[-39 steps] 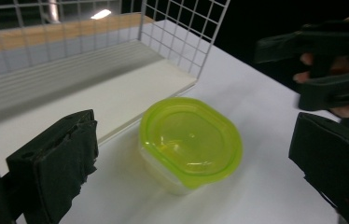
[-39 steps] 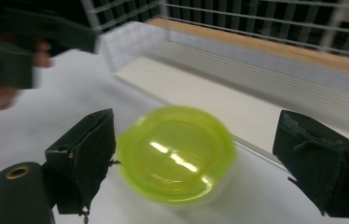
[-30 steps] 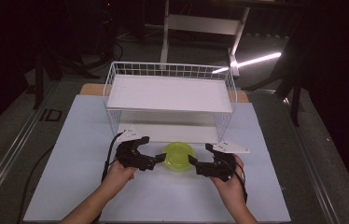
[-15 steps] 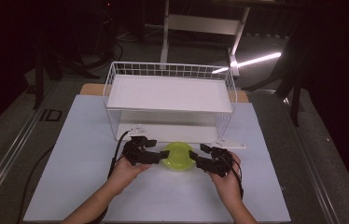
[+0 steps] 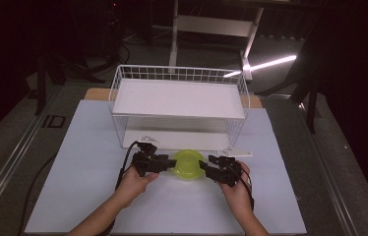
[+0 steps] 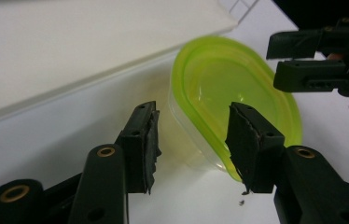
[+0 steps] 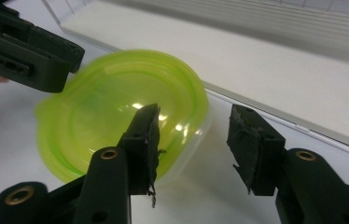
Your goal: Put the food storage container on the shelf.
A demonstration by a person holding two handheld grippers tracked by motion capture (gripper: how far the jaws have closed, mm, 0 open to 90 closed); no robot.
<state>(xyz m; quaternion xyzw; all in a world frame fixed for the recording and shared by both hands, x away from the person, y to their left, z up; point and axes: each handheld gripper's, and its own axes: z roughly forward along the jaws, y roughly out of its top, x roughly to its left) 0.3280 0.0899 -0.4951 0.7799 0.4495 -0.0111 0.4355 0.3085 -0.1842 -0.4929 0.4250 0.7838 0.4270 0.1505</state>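
A white wire basket (image 5: pixel 118 105) with a flat white shelf (image 5: pixel 179 98) stands at the far side of a pale table (image 5: pixel 83 142), while a white stand (image 5: pixel 174 34) and a bright light strip (image 5: pixel 265 65) lie beyond on the dark floor

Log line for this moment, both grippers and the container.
left gripper: open, at container | right gripper: open, at container | green-lidded container: on table, ungripped, before wire rack

Dark lab or studio: white-topped table (image 5: pixel 88 162), stand legs (image 5: pixel 174 34) behind.
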